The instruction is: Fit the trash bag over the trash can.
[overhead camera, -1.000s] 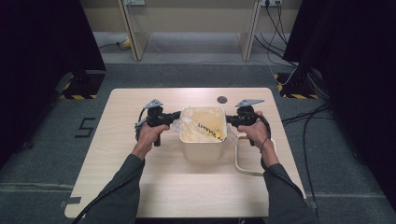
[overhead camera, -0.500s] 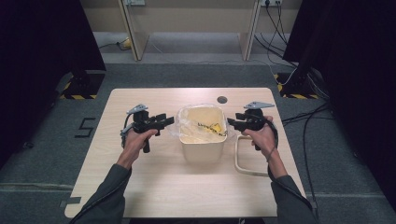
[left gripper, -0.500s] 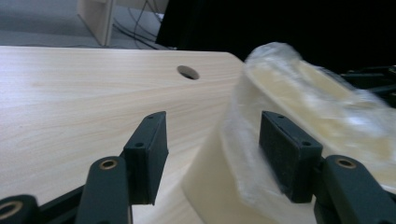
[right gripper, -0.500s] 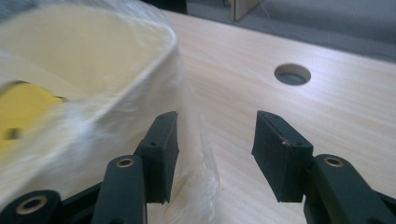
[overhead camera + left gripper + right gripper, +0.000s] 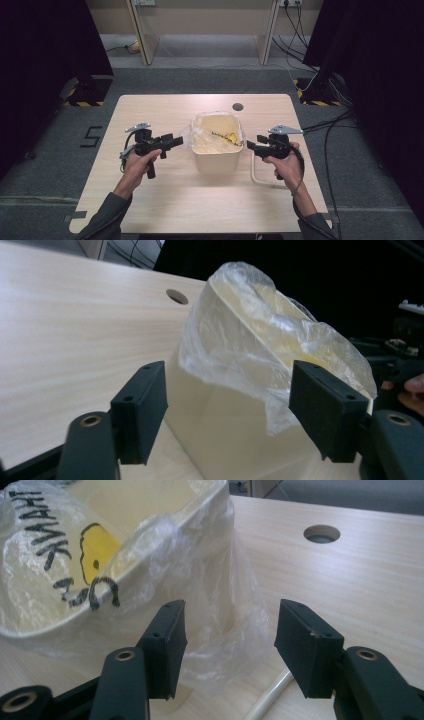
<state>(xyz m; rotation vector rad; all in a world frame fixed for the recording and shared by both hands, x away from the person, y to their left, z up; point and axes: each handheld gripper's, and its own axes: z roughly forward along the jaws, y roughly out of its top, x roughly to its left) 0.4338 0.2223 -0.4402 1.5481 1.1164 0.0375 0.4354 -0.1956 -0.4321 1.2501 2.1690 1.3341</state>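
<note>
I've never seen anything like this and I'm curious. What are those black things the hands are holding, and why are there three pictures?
A person holds a tool in each hand: the left tongs and the right tongs. One camera looks down from above; one small camera rides on each tool. On the wooden table stands a cream bin lined with a clear plastic bag. Both tongs have just been opening. They are open now, one on each side of the bin, and hold nothing.

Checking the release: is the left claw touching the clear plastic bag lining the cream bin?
Apart. In the high view the left claw stops short of the clear plastic bag, with bare table between them.
</note>
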